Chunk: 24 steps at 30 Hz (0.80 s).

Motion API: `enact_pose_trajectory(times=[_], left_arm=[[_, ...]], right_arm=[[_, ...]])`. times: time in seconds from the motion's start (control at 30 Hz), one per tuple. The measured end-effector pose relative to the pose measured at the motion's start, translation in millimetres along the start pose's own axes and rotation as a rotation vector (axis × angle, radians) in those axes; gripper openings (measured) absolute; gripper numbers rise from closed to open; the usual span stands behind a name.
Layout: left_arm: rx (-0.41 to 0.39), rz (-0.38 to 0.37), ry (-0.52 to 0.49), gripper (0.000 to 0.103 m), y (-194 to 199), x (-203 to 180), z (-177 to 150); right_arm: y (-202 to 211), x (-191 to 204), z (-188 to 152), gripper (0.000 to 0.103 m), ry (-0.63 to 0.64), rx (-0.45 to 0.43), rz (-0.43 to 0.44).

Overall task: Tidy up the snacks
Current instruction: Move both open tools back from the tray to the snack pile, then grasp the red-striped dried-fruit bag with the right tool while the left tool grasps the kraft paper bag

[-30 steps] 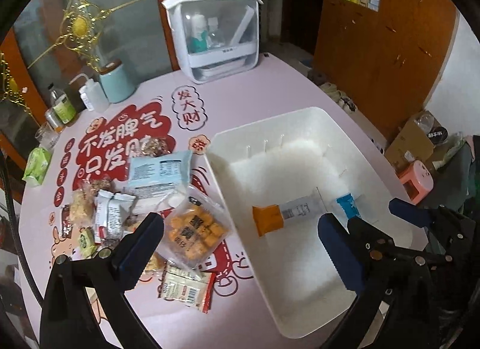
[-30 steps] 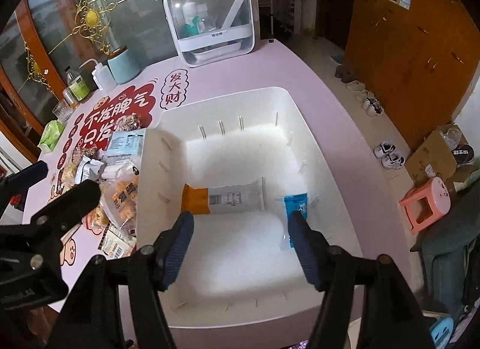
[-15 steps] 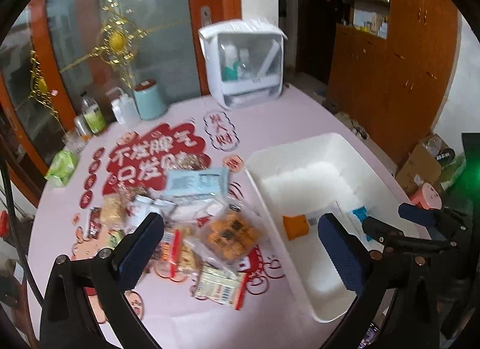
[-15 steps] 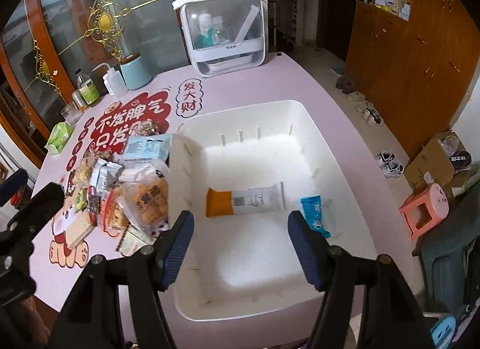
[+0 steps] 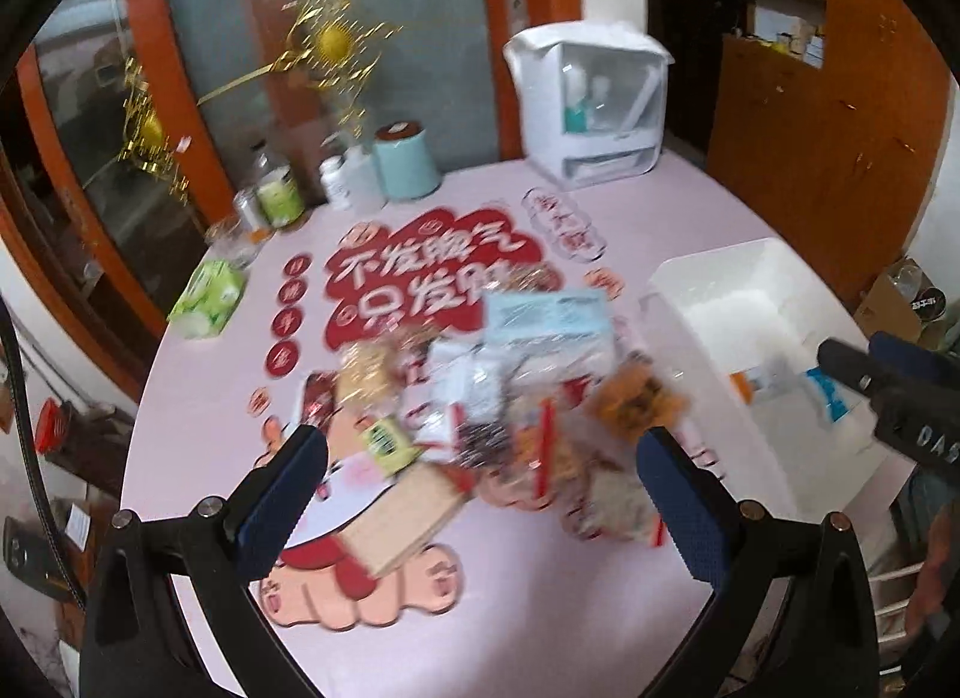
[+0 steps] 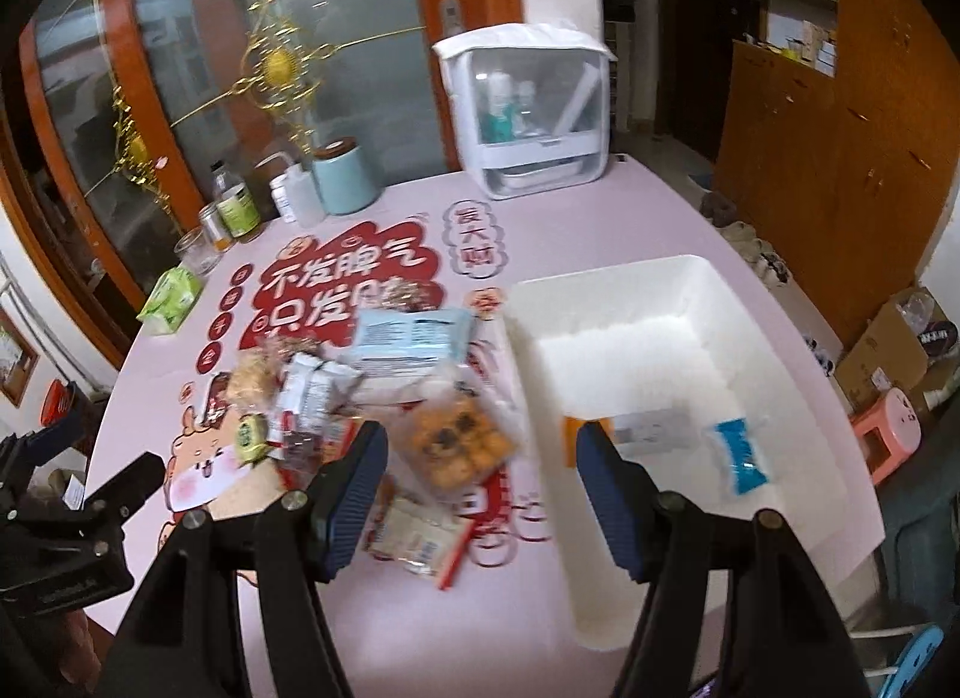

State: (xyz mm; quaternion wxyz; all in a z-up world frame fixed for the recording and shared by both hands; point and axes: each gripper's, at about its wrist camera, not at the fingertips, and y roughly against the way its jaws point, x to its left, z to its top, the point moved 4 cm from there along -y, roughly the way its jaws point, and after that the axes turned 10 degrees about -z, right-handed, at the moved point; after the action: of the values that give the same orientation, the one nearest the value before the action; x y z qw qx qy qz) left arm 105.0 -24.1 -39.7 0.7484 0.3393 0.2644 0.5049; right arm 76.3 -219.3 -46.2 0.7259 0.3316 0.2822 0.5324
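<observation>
Snack pile beside white bin — canister, bottles behind.

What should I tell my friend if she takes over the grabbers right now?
Left gripper: jaws open, empty, above the snack pile.
Right gripper: jaws open, empty, between the pile and the white bin.
Done: two packets lie in the bin, an orange-ended bar and a blue packet.
Left: the rest of the snacks sit heaped on the pink table beside the bin, including the bag of orange crackers. Move them into the bin.
</observation>
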Motion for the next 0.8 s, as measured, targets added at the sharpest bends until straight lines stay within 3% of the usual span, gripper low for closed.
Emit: enact_pose_trajectory(times=[0.17, 0.37, 0.57, 0.8], left_arm=[[0.036, -0.013, 0.034, 0.102, -6.9, 53.5, -14.6], [0.075, -0.014, 0.011, 0.102, -29.0, 99.2, -28.2], [0.201, -0.131, 0.033, 0.102, -82.8, 125.3, -56.7], [0.319, -0.242, 0.083, 0.102, -140.1, 139.1, -87.1]], right_arm=[[-11.0, 48.0, -0.7, 0.066, 0.068, 0.017, -0.01], [-55.5, 96.0, -14.3, 0.066, 0.077, 0.119, 0.039], [-95.7, 133.4, -33.7, 0.066, 0.099, 0.196, 0.113], [-140.8, 162.7, -45.8, 0.066, 0.118, 0.253, 0.098]])
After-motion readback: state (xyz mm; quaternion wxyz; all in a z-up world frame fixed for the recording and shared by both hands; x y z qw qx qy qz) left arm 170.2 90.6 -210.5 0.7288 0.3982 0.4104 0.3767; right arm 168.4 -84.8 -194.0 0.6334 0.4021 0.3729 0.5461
